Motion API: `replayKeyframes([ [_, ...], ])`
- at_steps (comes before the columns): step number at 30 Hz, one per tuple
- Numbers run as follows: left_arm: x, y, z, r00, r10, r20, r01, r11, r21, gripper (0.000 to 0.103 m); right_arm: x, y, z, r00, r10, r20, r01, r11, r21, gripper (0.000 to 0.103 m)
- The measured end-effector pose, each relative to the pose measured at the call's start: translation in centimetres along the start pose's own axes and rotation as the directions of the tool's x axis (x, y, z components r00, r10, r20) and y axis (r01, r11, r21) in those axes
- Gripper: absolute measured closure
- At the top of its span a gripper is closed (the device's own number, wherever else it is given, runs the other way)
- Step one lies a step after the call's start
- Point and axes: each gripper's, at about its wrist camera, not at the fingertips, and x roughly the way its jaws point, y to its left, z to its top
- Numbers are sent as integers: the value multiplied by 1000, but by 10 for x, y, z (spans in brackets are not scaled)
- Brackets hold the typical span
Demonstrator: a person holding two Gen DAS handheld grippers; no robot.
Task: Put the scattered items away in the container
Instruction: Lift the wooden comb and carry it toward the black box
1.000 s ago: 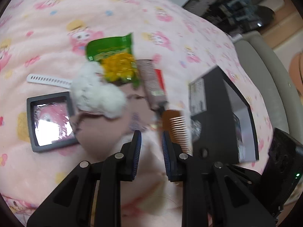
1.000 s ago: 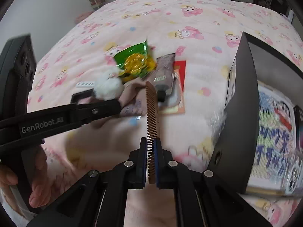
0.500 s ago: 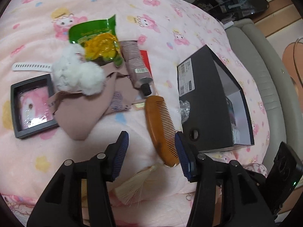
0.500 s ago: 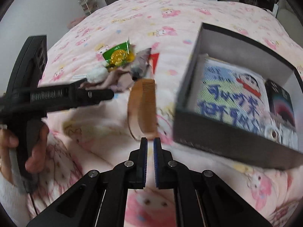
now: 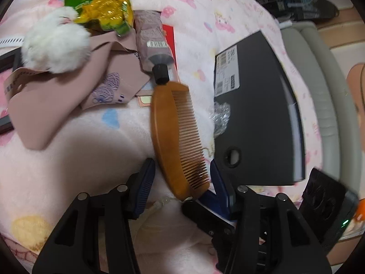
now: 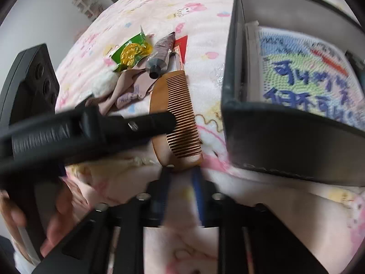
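Note:
A brown wooden comb (image 5: 175, 132) lies flat on the pink blanket beside the black box (image 5: 257, 114). My left gripper (image 5: 181, 178) points down at it, its jaws closing with the comb's near end between them; the left pad still stands clear of the wood. In the right wrist view the comb (image 6: 175, 114) ends just ahead of my right gripper (image 6: 181, 180), whose blurred jaws are opening with nothing pressed between them. The left gripper's finger (image 6: 157, 121) crosses over the comb. The box (image 6: 285, 137) holds a cartoon-printed packet (image 6: 308, 73).
Beyond the comb lie a black-capped tube (image 5: 152, 45), a red card (image 5: 168, 36), a mauve cloth (image 5: 63, 96), a white pompom (image 5: 54, 45) and a green-and-yellow snack packet (image 5: 102, 6). A dark mirror frame (image 5: 4, 91) is at the left edge. A hand (image 6: 57, 223) holds the left gripper.
A second ago my right gripper was shut on the comb; it let go and the comb now lies flat. Both grippers have come down to it, the left opened, and the right's jaws have parted.

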Motion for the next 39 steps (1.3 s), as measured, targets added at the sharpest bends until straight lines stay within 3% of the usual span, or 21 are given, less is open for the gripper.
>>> replayKeyframes([
  [2, 4, 0, -1, 1000, 20, -13, -20, 1000, 11, 70, 5, 1, 3, 1000, 8, 2, -8, 1000, 10, 74],
  [6, -1, 1, -2, 998, -51, -26, 51, 999, 5, 80, 5, 2, 0, 1000, 13, 24, -14, 1000, 11, 73],
  [13, -9, -15, -10, 990, -134, -41, 137, 989, 60, 79, -17, 0, -16, 996, 14, 84, -14, 1000, -5, 99],
  [17, -17, -15, -12, 981, -188, -44, 190, 980, 54, 79, -46, 11, -32, 988, -23, 151, 34, 997, -75, 101],
  [23, -17, -26, -19, 992, -123, -41, 127, 986, 110, 79, -84, 12, -35, 954, -106, 280, 130, 989, -68, 101],
  [26, -20, -22, -17, 995, -100, -6, 100, 990, 99, 79, -75, 11, -34, 978, -45, 203, 67, 993, -99, 101],
  [28, -21, -17, -16, 997, -78, 18, 77, 995, 71, 79, -73, -1, -36, 987, -50, 153, 69, 990, -121, 100],
  [30, -20, -13, -15, 997, -77, 16, 76, 996, 46, 78, -54, 4, -32, 992, -54, 117, 71, 987, -146, 97],
  [34, -15, -6, -13, 998, -62, -7, 62, 998, 25, 76, -14, 0, -20, 988, -142, 54, 147, 984, -102, 68],
  [39, -12, -3, -9, 998, -66, -9, 66, 998, 15, 73, 5, -12, -9, 994, -95, 62, 96, 995, -4, 63],
])
